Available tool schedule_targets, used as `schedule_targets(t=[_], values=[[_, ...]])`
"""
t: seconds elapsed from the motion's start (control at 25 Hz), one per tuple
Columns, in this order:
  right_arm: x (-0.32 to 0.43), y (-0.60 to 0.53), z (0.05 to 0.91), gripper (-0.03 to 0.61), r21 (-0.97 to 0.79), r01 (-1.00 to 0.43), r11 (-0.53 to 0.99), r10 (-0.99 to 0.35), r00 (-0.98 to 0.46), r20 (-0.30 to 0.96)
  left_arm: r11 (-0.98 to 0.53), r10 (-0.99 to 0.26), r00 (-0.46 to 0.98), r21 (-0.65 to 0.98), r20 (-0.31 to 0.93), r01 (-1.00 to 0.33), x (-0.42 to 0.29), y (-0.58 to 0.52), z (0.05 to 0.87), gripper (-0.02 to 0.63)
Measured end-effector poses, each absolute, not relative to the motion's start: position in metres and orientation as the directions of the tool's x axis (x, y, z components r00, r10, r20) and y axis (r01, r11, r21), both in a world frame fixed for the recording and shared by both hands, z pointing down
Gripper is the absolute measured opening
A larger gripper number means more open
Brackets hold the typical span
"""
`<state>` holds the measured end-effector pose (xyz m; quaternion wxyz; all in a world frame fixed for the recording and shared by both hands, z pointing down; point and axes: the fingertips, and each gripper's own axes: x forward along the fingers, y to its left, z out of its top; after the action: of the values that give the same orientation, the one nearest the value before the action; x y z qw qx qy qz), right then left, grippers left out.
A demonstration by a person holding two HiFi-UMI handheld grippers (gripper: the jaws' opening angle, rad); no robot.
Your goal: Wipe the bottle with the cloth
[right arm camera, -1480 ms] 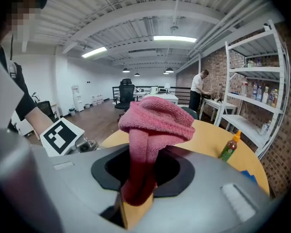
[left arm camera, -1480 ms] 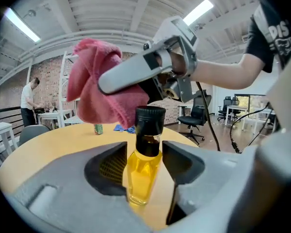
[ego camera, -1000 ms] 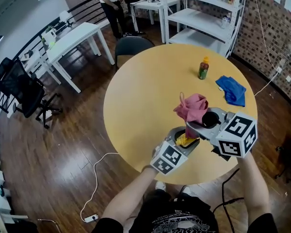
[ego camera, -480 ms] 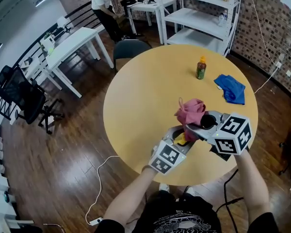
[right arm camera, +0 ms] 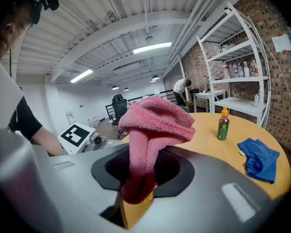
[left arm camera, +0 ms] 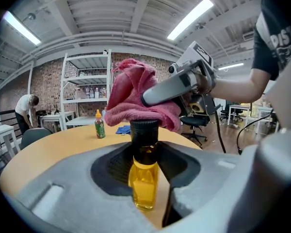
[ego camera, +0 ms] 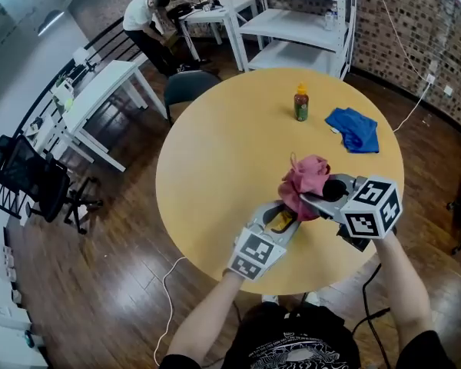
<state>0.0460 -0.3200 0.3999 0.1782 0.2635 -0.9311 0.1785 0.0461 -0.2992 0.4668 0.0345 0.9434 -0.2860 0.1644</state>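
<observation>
A small bottle (left arm camera: pixel 144 178) of yellow liquid with a black cap stands upright between the jaws of my left gripper (ego camera: pixel 283 215). The jaws have just been closing on the bottle (ego camera: pixel 282 221), and a sliver of table still shows beside it. My right gripper (ego camera: pixel 304 198) is shut on a pink cloth (ego camera: pixel 306 177). The cloth (left arm camera: pixel 136 101) is bunched on top of the bottle's cap. In the right gripper view the cloth (right arm camera: pixel 155 123) hangs down between the jaws, with the bottle (right arm camera: pixel 136 210) just below it.
A green bottle with an orange cap (ego camera: pixel 300 103) and a blue cloth (ego camera: pixel 353 127) lie at the far side of the round wooden table (ego camera: pixel 215 152). Beyond are a chair (ego camera: pixel 190 87), white shelves (ego camera: pixel 292 21), a white table (ego camera: pixel 100 91) and a person (ego camera: pixel 146 18).
My right gripper has come down and toward the left gripper, bringing the pink cloth onto the bottle's top. The left gripper has stayed in place.
</observation>
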Motion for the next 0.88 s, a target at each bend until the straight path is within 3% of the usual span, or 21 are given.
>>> schedule_targets(t=[0.24, 0.4, 0.56, 0.88], values=[[0.081, -0.329, 0.389, 0.103, -0.29, -0.645, 0.707, -0.593, -0.764, 0.255, -0.804, -0.555, 0.751, 0.002, 0.356, -0.595, 0.046, -0.3, 0.472, 0.149], [0.113, -0.33, 0.437, 0.103, -0.436, -0.711, 0.552, -0.663, -0.691, 0.288, -0.78, -0.59, 0.745, 0.018, 0.313, -0.625, 0.039, -0.3, 0.446, 0.147], [0.112, -0.318, 0.489, 0.103, -0.553, -0.692, 0.463, -0.627, -0.697, 0.348, -0.775, -0.613, 0.751, 0.0, 0.245, -0.632, 0.034, -0.304, 0.394, 0.147], [0.048, -0.296, 0.541, 0.102, -0.726, -0.555, 0.407, -0.433, -0.817, 0.381, -0.797, -0.598, 0.786, -0.015, 0.157, -0.603, 0.033, -0.304, 0.316, 0.147]])
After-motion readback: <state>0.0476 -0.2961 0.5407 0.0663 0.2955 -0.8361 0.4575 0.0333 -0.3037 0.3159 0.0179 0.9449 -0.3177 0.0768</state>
